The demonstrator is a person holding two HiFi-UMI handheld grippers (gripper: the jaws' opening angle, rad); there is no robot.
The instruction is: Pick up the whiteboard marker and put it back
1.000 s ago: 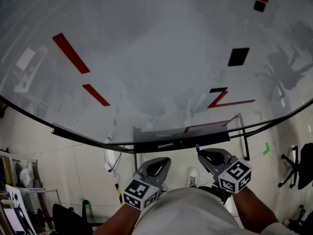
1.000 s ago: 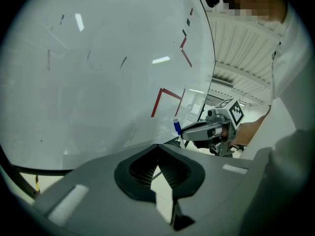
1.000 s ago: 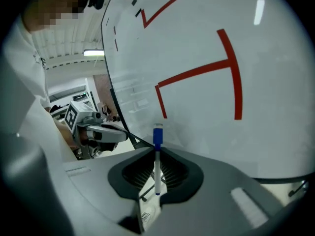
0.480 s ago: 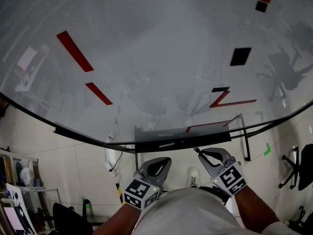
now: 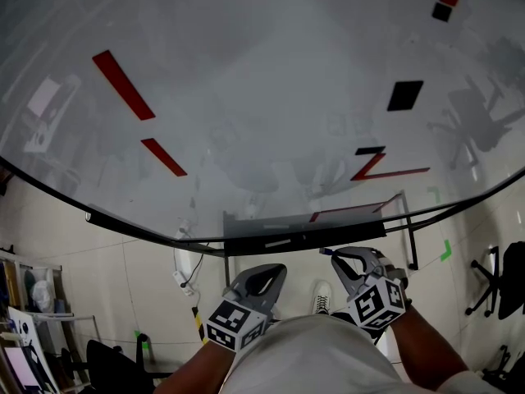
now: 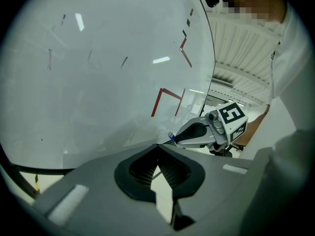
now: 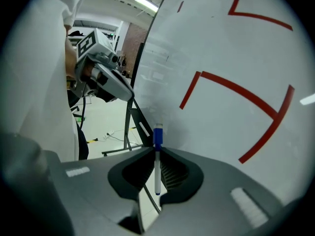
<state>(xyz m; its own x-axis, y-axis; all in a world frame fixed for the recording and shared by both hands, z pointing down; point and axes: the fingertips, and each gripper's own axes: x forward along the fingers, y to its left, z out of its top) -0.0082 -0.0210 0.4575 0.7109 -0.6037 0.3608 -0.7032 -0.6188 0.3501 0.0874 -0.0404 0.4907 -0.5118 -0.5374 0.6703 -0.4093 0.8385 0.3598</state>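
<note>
whiteboard marker (image 7: pixel 157 161) sits clamped between the right tongs (image 7: pixel 156 149), cap outward; left tongs (image 6: pixel 157 146) clenched empty.

Between the jaws of the right hand-held gripper (image 5: pixel 331 256) stands the whiteboard marker (image 7: pixel 157 162), before the whiteboard (image 5: pixel 262 97).

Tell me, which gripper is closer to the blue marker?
Right. The right gripper is clamped on the marker; the left gripper sits shut and empty to its left, not touching it.
</note>
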